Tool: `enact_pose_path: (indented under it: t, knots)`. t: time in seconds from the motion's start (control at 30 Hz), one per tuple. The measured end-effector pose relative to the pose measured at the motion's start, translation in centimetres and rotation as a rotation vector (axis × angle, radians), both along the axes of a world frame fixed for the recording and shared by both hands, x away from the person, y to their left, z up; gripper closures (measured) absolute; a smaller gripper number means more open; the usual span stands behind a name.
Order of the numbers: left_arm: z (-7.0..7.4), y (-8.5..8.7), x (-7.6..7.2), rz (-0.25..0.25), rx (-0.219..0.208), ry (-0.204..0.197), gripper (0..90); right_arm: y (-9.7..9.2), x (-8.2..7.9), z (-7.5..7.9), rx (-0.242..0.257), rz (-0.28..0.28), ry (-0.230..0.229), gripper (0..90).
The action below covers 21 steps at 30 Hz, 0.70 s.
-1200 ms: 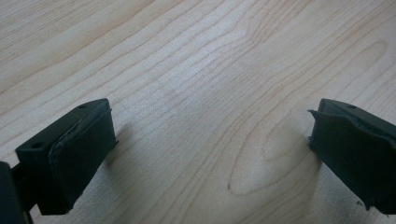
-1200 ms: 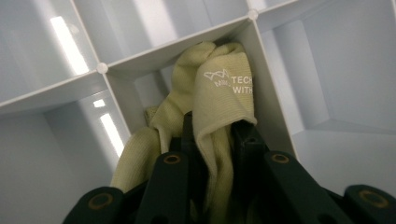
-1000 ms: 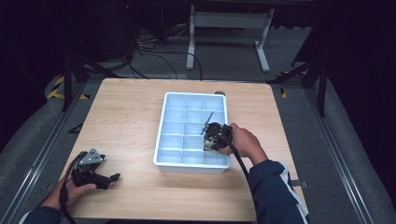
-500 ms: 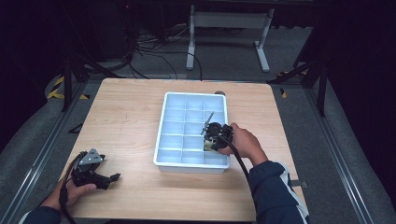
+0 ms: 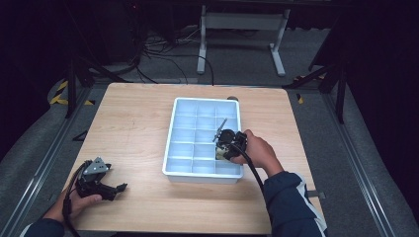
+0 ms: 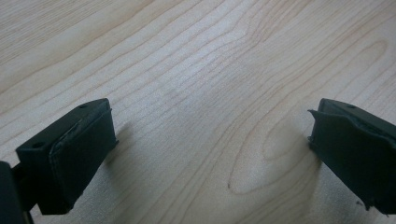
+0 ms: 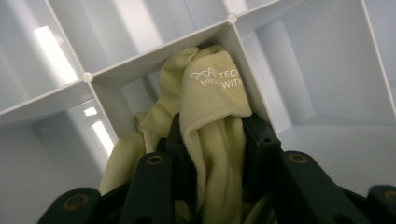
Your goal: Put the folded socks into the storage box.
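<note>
A white divided tray [image 5: 174, 131] sits at the middle of the wooden table. My right gripper [image 5: 223, 144] reaches into a compartment on the tray's right side. It is shut on a pale yellow cloth [image 7: 210, 116] with white lettering, which presses into a corner of that compartment [image 7: 232, 28]. My left gripper [image 5: 114, 189] rests low over the table's near left corner. Its jaws stand wide open over bare wood [image 6: 210, 107], with nothing between them.
The tray's other compartments [image 5: 190, 136] look bare. A small dark object [image 5: 232, 98] lies just beyond the tray's far edge. Cables and a metal stand [image 5: 239, 37] occupy the floor beyond the table.
</note>
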<state>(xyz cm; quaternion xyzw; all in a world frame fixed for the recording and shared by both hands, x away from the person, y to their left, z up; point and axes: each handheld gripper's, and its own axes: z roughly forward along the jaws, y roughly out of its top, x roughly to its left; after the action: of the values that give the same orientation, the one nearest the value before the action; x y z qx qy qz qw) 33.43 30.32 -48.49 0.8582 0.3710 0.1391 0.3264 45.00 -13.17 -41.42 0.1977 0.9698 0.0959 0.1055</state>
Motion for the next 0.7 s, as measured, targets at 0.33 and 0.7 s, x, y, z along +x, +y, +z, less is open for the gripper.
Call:
enact_pose_path:
  t: [0.33, 0.7]
  knots:
    - [0.0, 0.0, 0.0, 0.0, 0.0, -0.001, 0.5, -0.3, -0.5, 0.6, 0.025, -0.009, -0.036, 65.5]
    - [0.0, 0.0, 0.0, 0.002, 0.0, -0.003, 0.5, -1.0, -1.1, 1.6, 0.055, -0.023, -0.077, 57.7]
